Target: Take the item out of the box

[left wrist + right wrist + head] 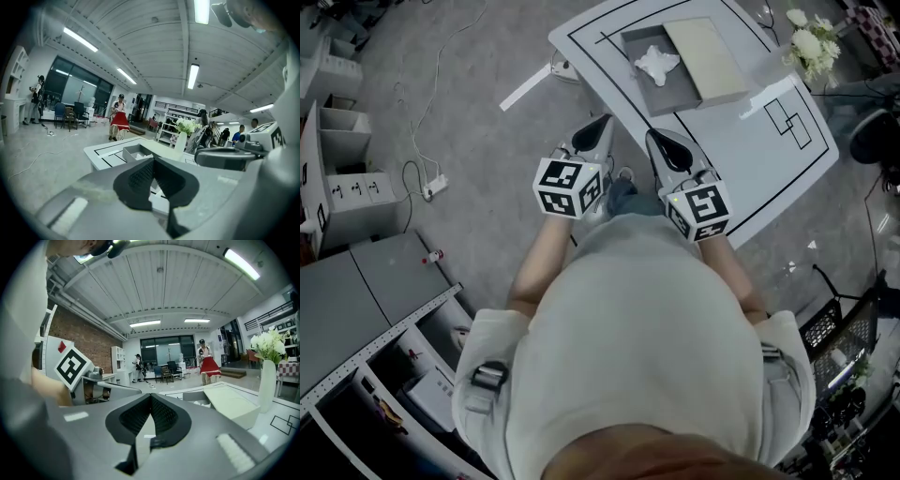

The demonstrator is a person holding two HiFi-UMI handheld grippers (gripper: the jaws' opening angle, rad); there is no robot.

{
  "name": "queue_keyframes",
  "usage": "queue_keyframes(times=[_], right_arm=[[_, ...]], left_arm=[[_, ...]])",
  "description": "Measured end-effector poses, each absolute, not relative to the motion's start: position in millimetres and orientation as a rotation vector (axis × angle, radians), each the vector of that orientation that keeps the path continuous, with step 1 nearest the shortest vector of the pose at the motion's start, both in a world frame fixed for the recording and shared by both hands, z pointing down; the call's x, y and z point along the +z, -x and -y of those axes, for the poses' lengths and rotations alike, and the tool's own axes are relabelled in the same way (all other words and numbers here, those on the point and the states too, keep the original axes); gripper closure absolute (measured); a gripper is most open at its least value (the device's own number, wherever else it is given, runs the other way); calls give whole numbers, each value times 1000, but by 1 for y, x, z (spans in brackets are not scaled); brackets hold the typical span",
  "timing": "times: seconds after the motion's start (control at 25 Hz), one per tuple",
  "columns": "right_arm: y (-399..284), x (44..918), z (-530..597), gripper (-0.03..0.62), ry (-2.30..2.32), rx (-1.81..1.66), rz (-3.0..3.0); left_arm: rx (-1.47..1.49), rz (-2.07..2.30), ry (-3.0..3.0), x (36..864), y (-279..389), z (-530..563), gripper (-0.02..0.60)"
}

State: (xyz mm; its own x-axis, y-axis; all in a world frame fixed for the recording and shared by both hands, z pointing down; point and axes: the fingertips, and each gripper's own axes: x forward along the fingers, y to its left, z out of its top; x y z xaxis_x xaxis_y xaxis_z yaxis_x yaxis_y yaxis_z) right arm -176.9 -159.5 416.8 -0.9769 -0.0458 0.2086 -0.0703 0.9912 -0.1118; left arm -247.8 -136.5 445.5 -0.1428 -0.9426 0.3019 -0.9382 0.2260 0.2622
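While the person holds both tools low in front of the body, the left claw [598, 127] is pressed together with nothing between its pads, and it hangs over the floor just off the near corner of the surface [741, 159]. Close beside it, the right claw [662, 141] is also fully together and empty, and its tip is over the near edge of the white top. Beyond both of them, well apart from either tip, stands the open grey box [636, 45], and the white item [657, 63] lies inside it, on the bottom, toward the far left part. The item looks crumpled and irregular, so I cannot name a clear long axis for it; at most it spreads a little more across than along. From the claws it lies straight ahead and somewhat lower than the box wall, so I think a reach must go forward and then down over the near wall. The right claw seems to me more in line with it, the left one stands a little to the side. Right of the box lies its flat beige lid [703, 58], and far right are white flowers [811, 39].
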Motion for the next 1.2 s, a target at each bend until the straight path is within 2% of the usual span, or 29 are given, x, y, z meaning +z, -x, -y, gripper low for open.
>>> queue_keyframes(times=[0.32, 0.68, 0.96, 1.2], right_arm=[[214, 416, 204, 594, -191, 210, 2917], [232, 436, 242, 594, -306, 270, 2858], [224, 448, 267, 594, -417, 299, 2813], [211, 455, 278, 594, -508, 332, 2788]], left_arm=[[62, 1988, -1836, 454, 278, 195, 581], [320, 1773, -2028, 478, 289, 260, 581], [656, 1557, -2185, 501, 285, 305, 481], [1030, 1328, -2277, 536, 282, 335, 442]])
